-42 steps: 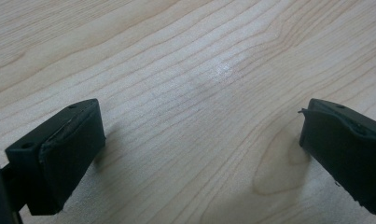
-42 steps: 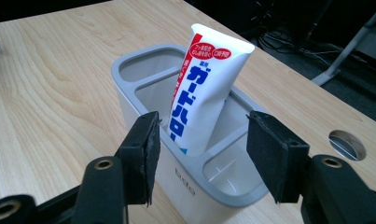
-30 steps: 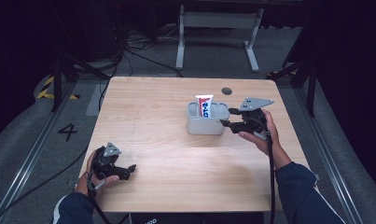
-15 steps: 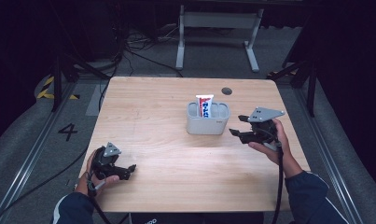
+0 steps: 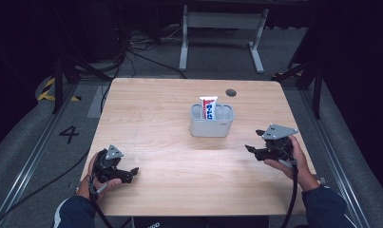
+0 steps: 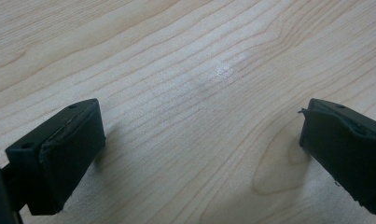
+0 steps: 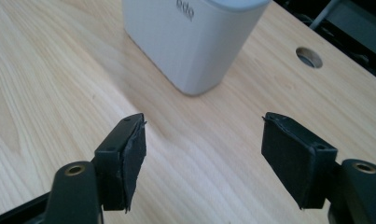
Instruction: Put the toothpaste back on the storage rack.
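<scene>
High view: grey holder mid tabletop, w/ white-red toothpaste tube upright in left compartment, print on tube too small to read. Right tongs well right of holder & nearer the person, apart from it, empty, just been opening; left tongs far off at front-left, spread wide, nothing between. Right gripper view: "odo"-like letters near holder's rim, cut off.

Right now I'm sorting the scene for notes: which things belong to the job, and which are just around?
Part of the job:
toothpaste tube
grey holder
right gripper

Just around:
left gripper
table hole
white stand
floor cables
</scene>
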The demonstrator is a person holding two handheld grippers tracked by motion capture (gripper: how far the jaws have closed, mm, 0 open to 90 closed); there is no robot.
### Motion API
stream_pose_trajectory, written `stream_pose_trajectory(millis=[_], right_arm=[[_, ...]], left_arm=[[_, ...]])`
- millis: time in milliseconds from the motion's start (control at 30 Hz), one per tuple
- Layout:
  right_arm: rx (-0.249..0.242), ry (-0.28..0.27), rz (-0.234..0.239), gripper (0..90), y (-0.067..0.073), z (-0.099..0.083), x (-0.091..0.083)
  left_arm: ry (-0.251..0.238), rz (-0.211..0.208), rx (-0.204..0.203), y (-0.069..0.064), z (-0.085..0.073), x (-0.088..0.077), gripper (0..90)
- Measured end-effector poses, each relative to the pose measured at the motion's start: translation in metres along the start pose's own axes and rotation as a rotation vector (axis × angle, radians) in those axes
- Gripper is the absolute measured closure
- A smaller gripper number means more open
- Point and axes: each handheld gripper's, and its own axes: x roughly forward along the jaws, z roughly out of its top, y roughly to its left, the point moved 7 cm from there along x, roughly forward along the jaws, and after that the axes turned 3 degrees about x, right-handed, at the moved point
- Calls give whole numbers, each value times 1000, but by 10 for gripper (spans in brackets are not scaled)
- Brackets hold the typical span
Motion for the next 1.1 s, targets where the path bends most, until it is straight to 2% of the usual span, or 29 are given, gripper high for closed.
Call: stream_pose_trajectory(millis=[133, 200, 267, 333, 367, 433, 467, 600, 733, 767, 967, 1100], right_arm=[[19, 4, 3, 310, 0, -15, -4], [60, 21, 7, 301, 0, -37, -6], [64, 27, -5, 299, -1, -42, -6], [97, 36, 1, 294, -2, -56, -6], [118, 52, -3, 293, -4, -69, -7], [133, 72, 2, 285, -5, -81, -6], [133, 72, 2, 285, -5, -81, -6], [180, 97, 13, 272, -4, -101, -10], [234, 100, -7, 247, -5, -121, -18], [234, 100, -7, 247, -5, -121, -18], [318, 60, 6, 225, -7, -134, -27], [311, 57, 9, 214, -7, -135, -27]], left_arm=[[-1, 0, -1, 0, 0, 0, 5], [1, -1, 0, 0, 0, 0, 5], [-1, -1, 0, 0, 0, 0, 5], [1, -1, 0, 0, 0, 0, 5], [-2, -3, -2, 0, 0, 0, 4], [-5, 0, 1, 0, 1, 1, 3], [-6, 1, 1, 0, 1, 1, 3], [-2, 1, -5, 0, 0, 0, 5], [-2, 1, -5, 0, 0, 0, 4], [-2, 1, -5, 0, 0, 0, 4], [-7, 1, -7, 0, 1, 1, 2], [-7, 4, -6, 0, 1, 1, 3]])
